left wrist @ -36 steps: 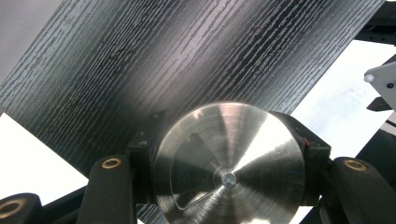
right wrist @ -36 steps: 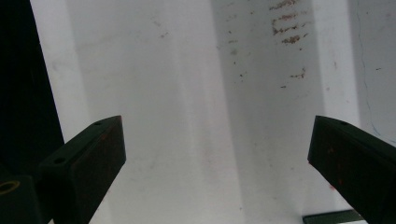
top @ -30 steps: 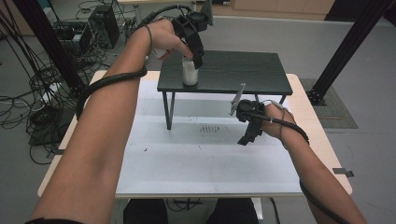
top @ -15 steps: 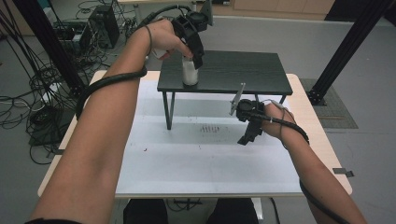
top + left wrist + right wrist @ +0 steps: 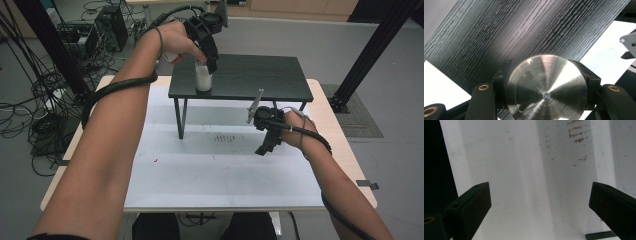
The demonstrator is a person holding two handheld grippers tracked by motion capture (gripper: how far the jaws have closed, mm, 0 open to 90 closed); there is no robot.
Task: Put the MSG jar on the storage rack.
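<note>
A small white jar (image 5: 202,79) with a shiny round metal lid (image 5: 546,93) stands upright on the left part of a low black wood-grain shelf (image 5: 260,75). My left gripper (image 5: 205,65) comes down over it from above. Its jaws are shut on the jar just under the lid, one on each side, as the left gripper view shows. My right gripper (image 5: 263,147) hangs low over the white mat (image 5: 200,165), in front of the shelf's right end. It points down, and its jaws (image 5: 540,202) stand wide open with nothing between them.
The shelf stands on thin black legs (image 5: 180,117) at the far side of the mat, which covers a light wooden table (image 5: 345,150). A patch of small dark marks (image 5: 224,138) lies on the mat. Cables and equipment sit on the floor at left; a black frame post (image 5: 365,55) stands at right.
</note>
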